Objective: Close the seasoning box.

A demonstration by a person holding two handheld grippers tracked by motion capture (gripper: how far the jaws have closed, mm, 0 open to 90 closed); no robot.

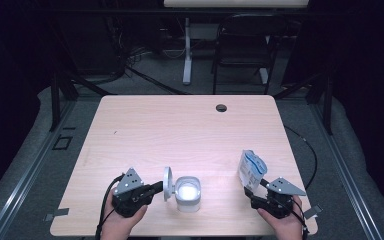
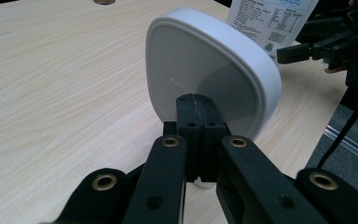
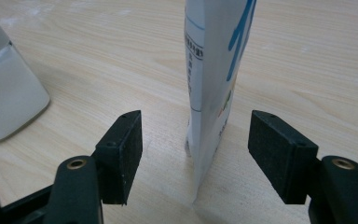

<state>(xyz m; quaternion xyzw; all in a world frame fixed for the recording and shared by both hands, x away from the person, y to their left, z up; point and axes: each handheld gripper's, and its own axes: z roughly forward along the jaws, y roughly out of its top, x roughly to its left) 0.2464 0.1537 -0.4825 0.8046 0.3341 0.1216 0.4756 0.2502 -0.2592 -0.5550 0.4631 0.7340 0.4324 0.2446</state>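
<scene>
Landmark: open white container [image 1: 187, 193], standing upright on the wooden bench [image 1: 180, 130] near its front edge, its contents showing white from above.

Item 1: white lid [image 1: 167, 183], rounded-square, held on edge and upright just beside the container on its left, apparently off its rim. In the left gripper view the lid [image 2: 209, 70] shows its flat inner face and raised rim.

Item 2: left gripper [image 1: 156, 188], in the person's left hand [image 1: 122, 220], left of the container. Jaws clamped tight on the lower edge of the lid; the pads [image 2: 196, 123] meet around it in the left gripper view [image 2: 196, 100].

Item 3: white and blue printed pouch [image 1: 251, 169], standing upright on the bench well to the right of the container.

Item 4: right gripper [image 1: 256, 190], in the right hand [image 1: 285, 222], right of the container and just in front of the pouch. Jaws wide; in the right gripper view [image 3: 196, 154] the pouch [image 3: 214, 79] stands between the two pads [image 3: 121, 154], touching neither.
</scene>
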